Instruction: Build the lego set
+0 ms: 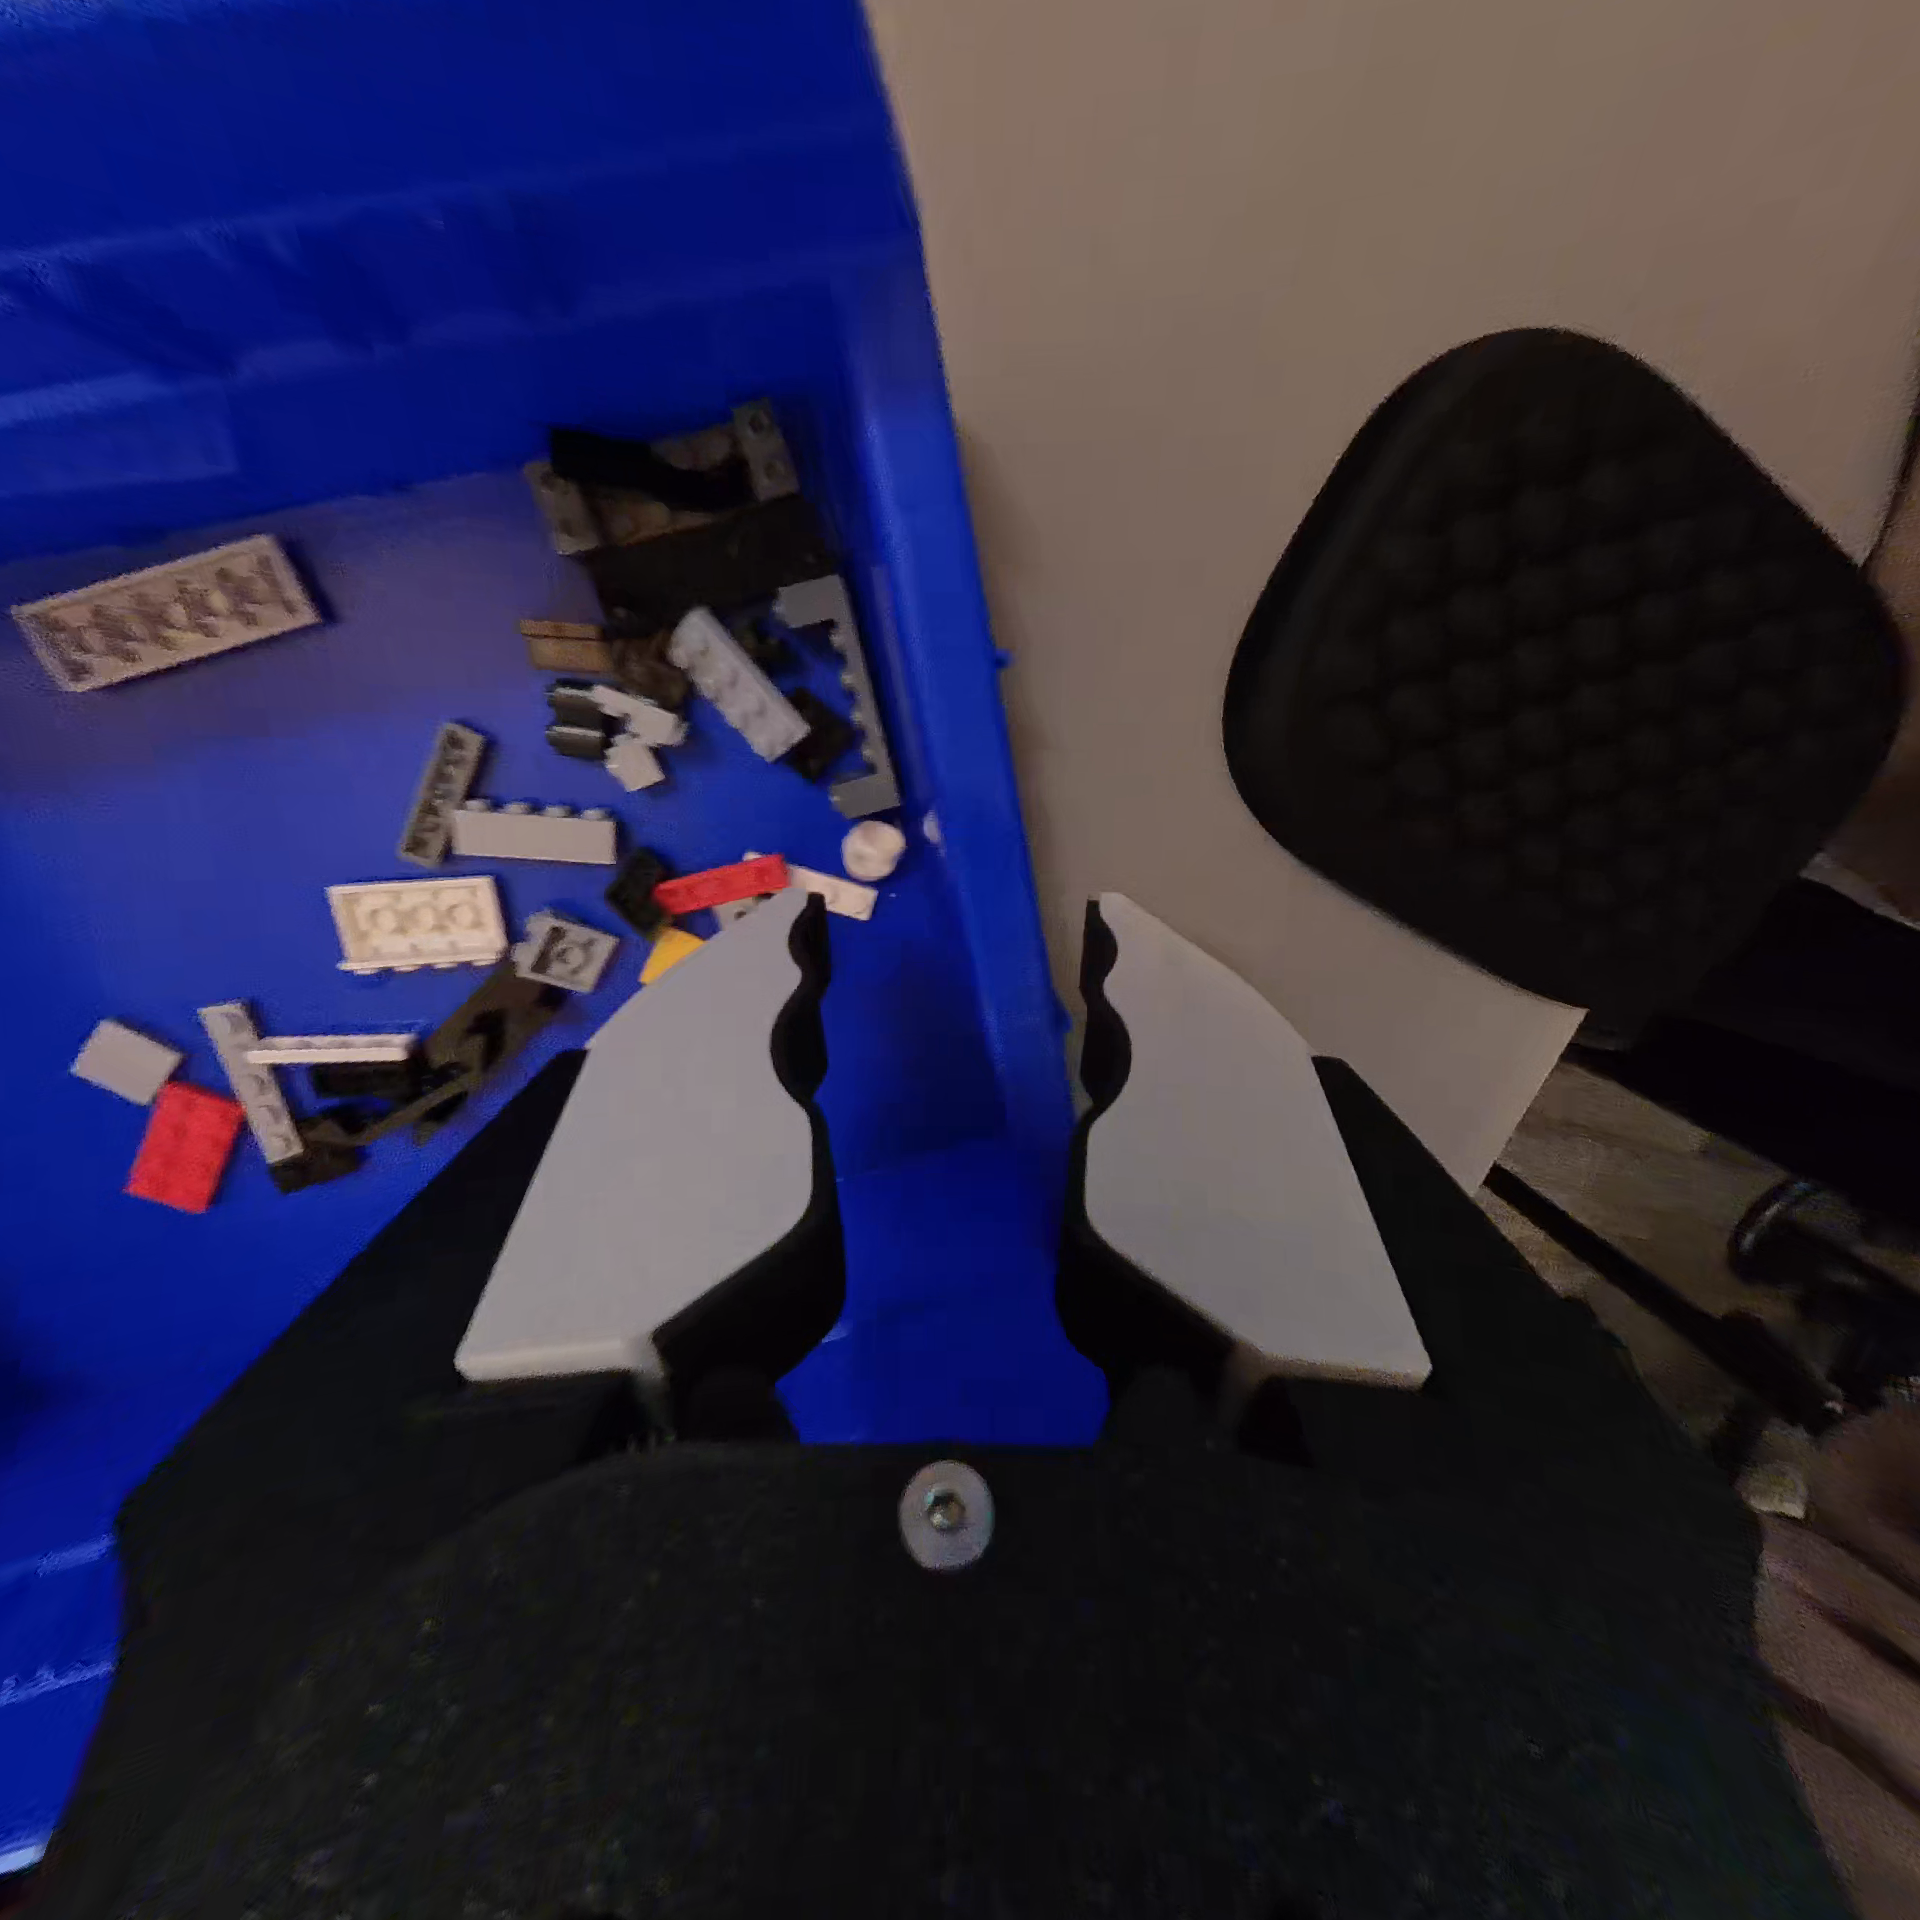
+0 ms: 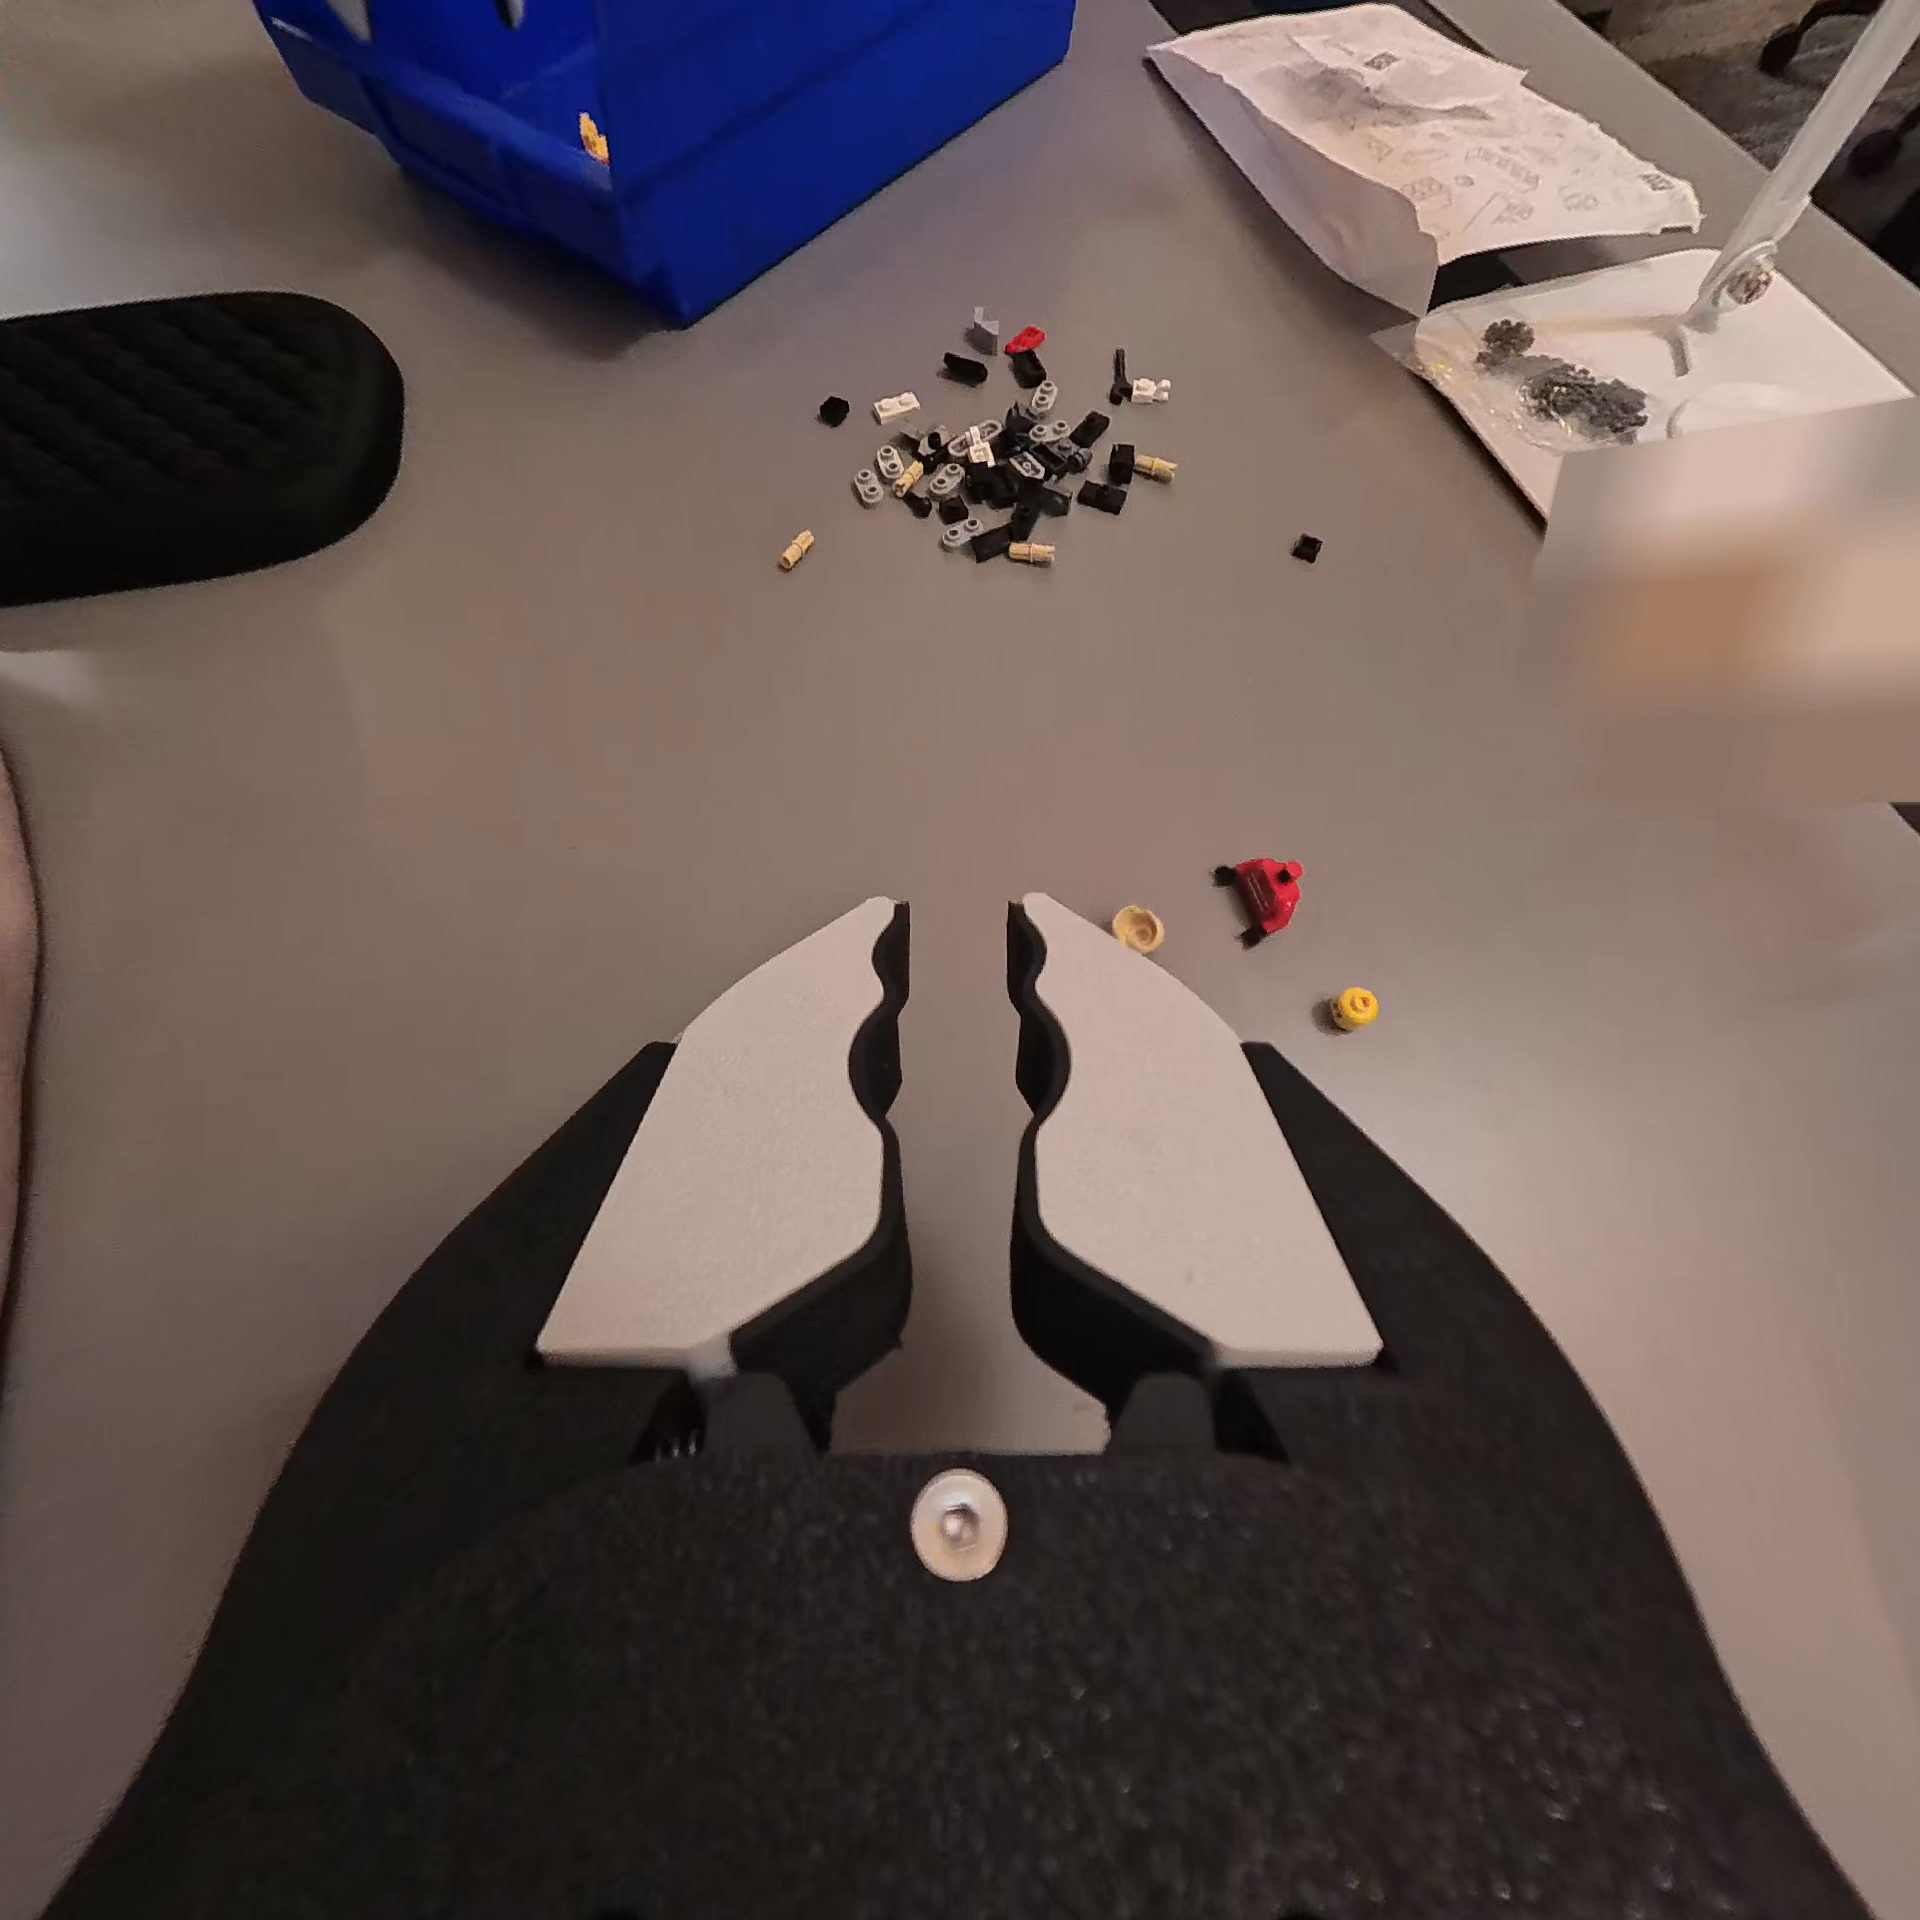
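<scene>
In the left wrist view a blue bin (image 1: 914,582) holds several loose grey, black, white and red lego pieces (image 1: 540,831). My left gripper (image 1: 951,920) is open and empty, straddling the bin's right wall above the pieces. In the right wrist view my right gripper (image 2: 958,912) is open and empty, low over the grey table (image 2: 520,831). A pile of small black, grey and tan pieces (image 2: 997,457) lies ahead of it. A tan round piece (image 2: 1139,927), a red minifigure torso (image 2: 1265,894) and a yellow head (image 2: 1354,1008) lie just right of the fingertips.
The blue bin (image 2: 665,135) stands at the table's far left in the right wrist view. A black chair back (image 1: 1558,665) is beside the table; it also shows at the left in the right wrist view (image 2: 177,436). A paper bag (image 2: 1423,145) and a clear bag of black parts (image 2: 1569,395) lie far right. Tip to tip, the grippers are about 40 cm apart. The yellow head (image 2: 1354,1008) lies some 11 cm from my right tips, 45 cm from my left tips.
</scene>
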Tool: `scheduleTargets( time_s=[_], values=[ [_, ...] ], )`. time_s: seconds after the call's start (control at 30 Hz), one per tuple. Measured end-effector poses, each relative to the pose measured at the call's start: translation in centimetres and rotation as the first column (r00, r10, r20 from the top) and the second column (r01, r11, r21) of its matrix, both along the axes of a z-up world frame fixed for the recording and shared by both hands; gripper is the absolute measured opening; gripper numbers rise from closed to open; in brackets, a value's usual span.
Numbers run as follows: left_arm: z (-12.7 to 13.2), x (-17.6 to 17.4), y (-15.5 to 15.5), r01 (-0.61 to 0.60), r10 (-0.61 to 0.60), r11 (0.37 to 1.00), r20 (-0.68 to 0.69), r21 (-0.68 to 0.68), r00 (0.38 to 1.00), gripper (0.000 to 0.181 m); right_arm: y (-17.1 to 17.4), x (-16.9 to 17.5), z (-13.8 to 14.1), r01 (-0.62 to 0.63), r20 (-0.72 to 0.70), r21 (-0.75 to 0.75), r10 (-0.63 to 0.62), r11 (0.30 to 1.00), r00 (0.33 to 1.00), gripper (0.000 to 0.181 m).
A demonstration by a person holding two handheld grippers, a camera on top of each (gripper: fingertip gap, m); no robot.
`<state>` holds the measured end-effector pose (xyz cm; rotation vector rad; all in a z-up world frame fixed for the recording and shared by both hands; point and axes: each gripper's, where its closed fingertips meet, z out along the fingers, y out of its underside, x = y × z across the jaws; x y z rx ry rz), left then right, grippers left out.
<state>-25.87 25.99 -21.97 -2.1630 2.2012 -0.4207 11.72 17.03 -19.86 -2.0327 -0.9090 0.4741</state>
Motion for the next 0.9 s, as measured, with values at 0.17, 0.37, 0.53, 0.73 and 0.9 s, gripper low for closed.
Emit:
scheduleTargets(
  time_s=[0.17,0.37,0.53,0.73,0.9],
  values=[
    [-4.9,-1.0,-1.1,0.035,-0.006,0.99,-0.205,0.137,0.979,0.031,0.4,-0.5,0.1,0.005,-0.02,0.031,-0.004,1.0,1.0,0.016],
    [-1.2,-1.7,-1.7,0.009,-0.002,0.999,-0.166,0.04,0.986,0.026,0.3,0.2,0.5,0.014,-0.034,0.04,-0.013,0.999,0.999,0.015],
    [6.1,-0.7,-0.3,-0.04,0.04,0.999,0.003,-0.022,0.999,0.026,0.2,0.4,0.7,0.021,-0.058,0.043,-0.018,0.999,0.998,0.015],
    [4.4,-0.2,-0.5,-0.034,0.034,0.999,-0.047,-0.011,0.998,0.025,-0.1,0.2,0.6,0.02,-0.069,0.052,-0.017,0.998,0.997,0.015],
    [0.9,0.7,-0.9,-0.082,0.086,0.994,-0.055,0.07,0.995,0.024,-0.4,0.8,0.5,0.035,-0.071,0.05,-0.032,0.998,0.997,0.014]
  ],
)
